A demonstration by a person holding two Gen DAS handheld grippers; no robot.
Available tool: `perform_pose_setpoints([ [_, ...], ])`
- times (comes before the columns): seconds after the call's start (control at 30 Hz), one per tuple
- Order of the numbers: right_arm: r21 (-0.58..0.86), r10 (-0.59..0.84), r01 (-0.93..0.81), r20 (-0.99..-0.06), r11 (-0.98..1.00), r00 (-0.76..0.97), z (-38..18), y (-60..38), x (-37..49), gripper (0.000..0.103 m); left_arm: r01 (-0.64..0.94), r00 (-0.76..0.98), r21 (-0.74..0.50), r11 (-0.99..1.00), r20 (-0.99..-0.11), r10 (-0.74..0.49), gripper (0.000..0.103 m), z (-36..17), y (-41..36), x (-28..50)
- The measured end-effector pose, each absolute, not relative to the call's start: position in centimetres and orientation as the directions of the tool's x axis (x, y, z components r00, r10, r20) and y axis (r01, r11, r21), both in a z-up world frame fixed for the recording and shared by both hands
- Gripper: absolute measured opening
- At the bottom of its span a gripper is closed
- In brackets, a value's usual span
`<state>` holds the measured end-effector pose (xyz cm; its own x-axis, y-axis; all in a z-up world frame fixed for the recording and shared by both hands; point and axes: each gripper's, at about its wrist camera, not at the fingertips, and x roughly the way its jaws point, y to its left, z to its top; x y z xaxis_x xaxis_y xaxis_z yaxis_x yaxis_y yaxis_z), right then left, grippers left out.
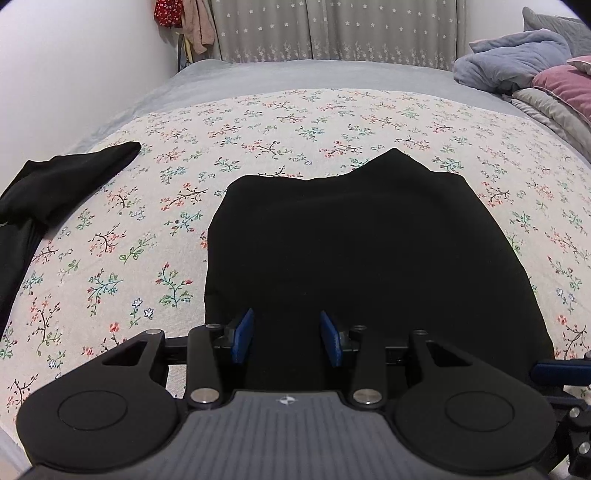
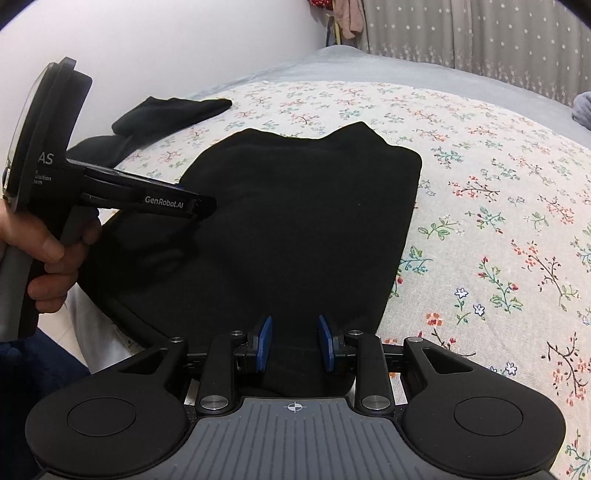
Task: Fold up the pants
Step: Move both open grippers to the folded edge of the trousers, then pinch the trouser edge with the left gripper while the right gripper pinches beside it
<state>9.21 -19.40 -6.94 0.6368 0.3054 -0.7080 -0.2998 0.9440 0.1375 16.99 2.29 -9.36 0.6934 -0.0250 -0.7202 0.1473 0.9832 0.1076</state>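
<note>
Black pants (image 1: 351,240) lie folded into a broad block on the floral bedspread (image 1: 147,229); they also show in the right wrist view (image 2: 295,221). My left gripper (image 1: 286,328) is open, its blue pads over the near edge of the pants, nothing between them. My right gripper (image 2: 295,334) is open over the near right edge of the pants. The left gripper's body (image 2: 140,195) shows at the left of the right wrist view, held by a hand (image 2: 48,251) above the pants' left side.
A second black garment (image 1: 55,184) lies at the bed's left edge, also in the right wrist view (image 2: 166,114). Blankets and pillows (image 1: 535,74) are piled at the back right. A curtain (image 1: 332,29) and a white wall (image 1: 74,74) stand behind the bed.
</note>
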Motion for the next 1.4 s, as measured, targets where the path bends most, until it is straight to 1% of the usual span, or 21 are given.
perform_pose_setpoints([
  [0.13, 0.166, 0.33, -0.308, -0.712, 0.937, 0.619, -6.8, -20.1, 10.7, 0.028, 0.153, 0.694, 0.126, 0.98, -0.719, -0.015, 0.058, -9.5, 2.0, 16.9],
  [0.3, 0.233, 0.366, -0.288, -0.699, 0.929, 0.615, -6.6, -21.3, 15.6, 0.028, 0.152, 0.694, 0.129, 0.98, -0.72, -0.013, 0.058, -9.5, 1.9, 16.9],
  [0.43, 0.327, 0.415, -0.259, -0.649, 0.909, 0.638, -7.1, -22.9, 18.9, 0.022, 0.161, 0.694, 0.133, 0.978, -0.72, -0.016, 0.058, -9.6, 1.9, 17.0],
  [0.47, 0.324, 0.399, -0.24, -0.641, 0.915, 0.656, -7.2, -23.2, 19.4, 0.02, 0.164, 0.691, 0.133, 0.978, -0.722, -0.018, 0.058, -9.5, 1.8, 17.0],
  [0.57, 0.229, 0.276, -0.167, -0.626, 0.959, 0.729, -7.2, -23.5, 20.7, 0.02, 0.169, 0.681, 0.124, 0.978, -0.732, -0.025, 0.058, -9.4, 2.1, 17.3],
  [0.63, 0.176, 0.181, -0.089, -0.623, 0.98, 0.761, -7.4, -23.8, 21.2, 0.021, 0.172, 0.662, 0.078, 0.982, -0.748, -0.056, 0.059, -8.9, 2.9, 17.7],
  [0.7, 0.189, 0.147, -0.033, -0.628, 0.981, 0.764, -7.4, -24.5, 21.1, 0.035, 0.156, 0.636, -0.042, 0.987, -0.76, -0.133, 0.059, -8.1, 4.9, 18.5],
  [0.77, 0.255, 0.177, -0.013, -0.631, 0.967, 0.755, -7.0, -25.6, 20.7, 0.035, 0.137, 0.606, -0.164, 0.977, -0.766, -0.214, 0.06, -7.4, 7.4, 19.3],
  [0.8, 0.272, 0.183, -0.008, -0.626, 0.962, 0.758, -6.6, -26.1, 20.4, 0.035, 0.121, 0.601, -0.197, 0.973, -0.766, -0.23, 0.06, -7.2, 8.4, 19.6],
  [0.93, 0.242, 0.157, -0.008, -0.6, 0.97, 0.784, -4.6, -26.6, 18.5, 0.043, 0.008, 0.618, -0.245, 0.97, -0.761, -0.197, 0.067, -6.7, 12.6, 20.5],
  [0.97, 0.247, 0.16, -0.01, -0.597, 0.969, 0.786, -4.3, -26.8, 17.9, 0.046, -0.003, 0.613, -0.273, 0.962, -0.761, -0.214, 0.068, -6.8, 13.5, 20.6],
  [1.03, 0.27, 0.183, -0.019, -0.597, 0.963, 0.781, -3.6, -27.1, 17.0, 0.049, -0.002, 0.579, -0.349, 0.937, -0.764, -0.284, 0.075, -7.2, 14.1, 20.8],
  [1.07, 0.283, 0.199, -0.026, -0.601, 0.959, 0.774, -3.5, -27.3, 16.7, 0.053, -0.001, 0.562, -0.385, 0.923, -0.764, -0.318, 0.077, -7.5, 14.4, 20.8],
  [1.1, 0.3, 0.218, -0.034, -0.604, 0.953, 0.766, -3.5, -27.3, 16.5, 0.057, -0.003, 0.55, -0.402, 0.916, -0.765, -0.334, 0.079, -7.6, 14.2, 20.9],
  [1.17, 0.358, 0.273, -0.047, -0.615, 0.933, 0.74, -4.0, -27.7, 15.6, 0.06, -0.003, 0.535, -0.398, 0.917, -0.776, -0.335, 0.079, -8.0, 13.8, 20.7],
  [1.23, 0.438, 0.337, -0.044, -0.62, 0.898, 0.709, -4.6, -28.2, 14.8, 0.06, 0.009, 0.516, -0.39, 0.921, -0.787, -0.338, 0.086, -8.2, 13.4, 20.7],
  [1.3, 0.495, 0.387, -0.043, -0.619, 0.868, 0.683, -5.3, -28.4, 14.2, 0.06, 0.019, 0.499, -0.409, 0.912, -0.787, -0.363, 0.089, -8.5, 13.5, 20.8],
  [1.4, 0.542, 0.431, -0.039, -0.62, 0.839, 0.656, -6.0, -28.5, 14.3, 0.06, 0.011, 0.456, -0.458, 0.889, -0.789, -0.412, 0.089, -9.5, 13.4, 21.3],
])
